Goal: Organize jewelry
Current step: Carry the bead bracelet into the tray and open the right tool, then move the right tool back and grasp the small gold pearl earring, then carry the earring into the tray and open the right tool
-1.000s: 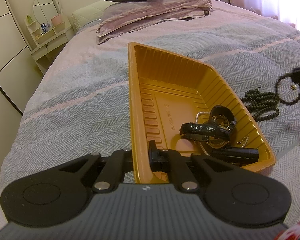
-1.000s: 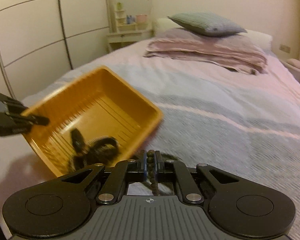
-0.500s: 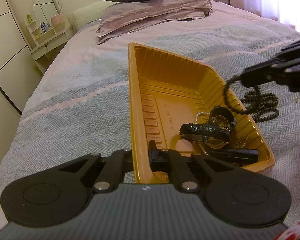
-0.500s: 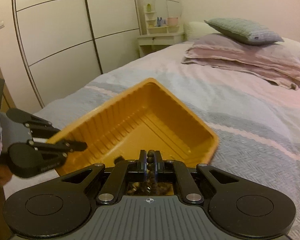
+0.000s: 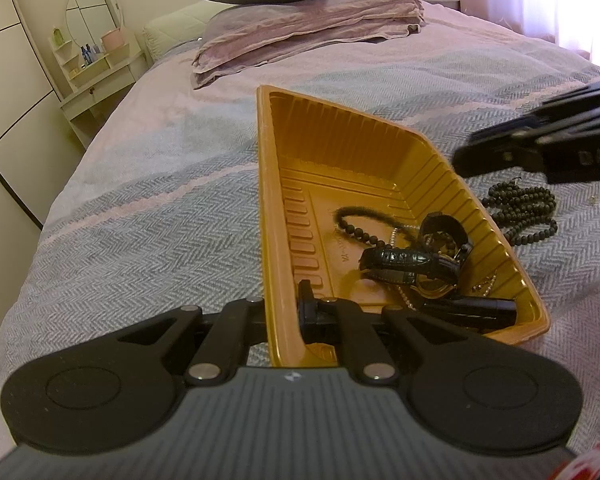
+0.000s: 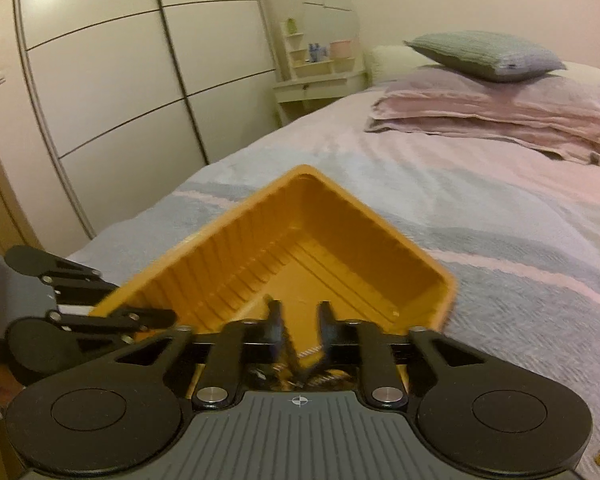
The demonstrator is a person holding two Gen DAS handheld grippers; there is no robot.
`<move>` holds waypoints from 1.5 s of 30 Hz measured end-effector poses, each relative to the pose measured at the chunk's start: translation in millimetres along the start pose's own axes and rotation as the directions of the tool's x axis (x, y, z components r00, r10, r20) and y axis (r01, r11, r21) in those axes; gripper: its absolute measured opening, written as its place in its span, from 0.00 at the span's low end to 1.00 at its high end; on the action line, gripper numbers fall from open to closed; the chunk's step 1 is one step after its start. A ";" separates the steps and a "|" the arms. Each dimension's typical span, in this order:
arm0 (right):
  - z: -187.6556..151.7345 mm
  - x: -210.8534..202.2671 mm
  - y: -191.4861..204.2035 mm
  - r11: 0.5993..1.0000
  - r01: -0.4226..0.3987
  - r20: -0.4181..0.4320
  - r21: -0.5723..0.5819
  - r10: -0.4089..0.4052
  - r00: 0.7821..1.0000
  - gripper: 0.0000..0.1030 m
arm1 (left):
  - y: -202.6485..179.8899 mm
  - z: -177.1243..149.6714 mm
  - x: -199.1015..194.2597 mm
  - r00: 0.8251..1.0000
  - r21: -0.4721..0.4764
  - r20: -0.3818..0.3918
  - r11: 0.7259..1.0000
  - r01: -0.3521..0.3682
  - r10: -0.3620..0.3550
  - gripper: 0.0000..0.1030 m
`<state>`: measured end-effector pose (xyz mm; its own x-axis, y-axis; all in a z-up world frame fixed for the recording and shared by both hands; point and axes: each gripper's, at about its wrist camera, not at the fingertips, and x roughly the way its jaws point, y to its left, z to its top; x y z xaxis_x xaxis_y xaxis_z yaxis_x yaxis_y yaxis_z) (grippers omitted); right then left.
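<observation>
A gold plastic tray (image 5: 340, 160) lies on the bed. My left gripper (image 5: 284, 312) is shut on the tray's near rim. In the tray lie black watches (image 5: 412, 260), a pearl chain and a black bead bracelet (image 5: 360, 224). My right gripper (image 6: 300, 320) is open and empty above the tray (image 6: 300, 240); it also shows in the left wrist view (image 5: 540, 148) at the right. A long black bead necklace (image 5: 524, 212) lies on the blanket right of the tray.
A small gold piece (image 5: 592, 199) lies on the blanket beyond the necklace. Pillows and a folded blanket (image 5: 308, 28) are at the head of the bed. A wardrobe (image 6: 100, 80) and a vanity shelf (image 6: 320, 68) stand at the left.
My right gripper carried the bead bracelet over the tray and opened. The bracelet now lies in the tray. The left gripper has kept its hold on the rim.
</observation>
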<state>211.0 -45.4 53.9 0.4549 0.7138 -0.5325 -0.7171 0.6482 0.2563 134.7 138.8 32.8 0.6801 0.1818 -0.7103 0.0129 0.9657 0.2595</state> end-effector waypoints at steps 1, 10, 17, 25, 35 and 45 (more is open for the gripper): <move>-2.8 -3.9 -4.6 1.000 0.017 -0.001 0.004 -0.017 1.000 0.40 | -0.1 0.3 -0.1 1.000 -0.001 0.001 1.000 0.001 -0.001 0.06; -49.2 -46.5 -53.1 0.980 0.195 -0.065 0.031 -0.192 0.979 0.46 | 0.3 0.0 0.0 1.000 -0.002 0.002 1.000 0.001 -0.001 0.06; -95.4 -85.0 -105.3 0.912 0.405 -0.126 0.059 -0.396 0.910 0.47 | 1.2 0.6 -1.1 1.000 -0.005 0.005 1.000 0.002 -0.002 0.06; -116.8 -103.7 -148.0 0.858 0.509 -0.160 0.061 -0.495 0.854 0.47 | 1.2 0.7 -1.6 1.000 -0.003 0.005 1.000 0.001 -0.001 0.06; -112.0 -71.0 -163.8 0.879 0.476 -0.167 -0.038 -0.475 0.864 0.31 | 1.2 0.9 -2.1 1.000 -0.003 0.004 1.000 -0.001 0.001 0.06; -105.9 -55.2 -163.8 0.873 0.486 -0.162 -0.046 -0.486 0.859 0.08 | 1.1 1.1 -2.1 1.000 -0.002 0.004 1.000 -0.001 0.001 0.06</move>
<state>247.4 -219.1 -44.1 0.6537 0.2549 -0.7126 -0.4293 0.9003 -0.0719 134.1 139.3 35.3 0.6827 0.1823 -0.7076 0.0106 0.9658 0.2591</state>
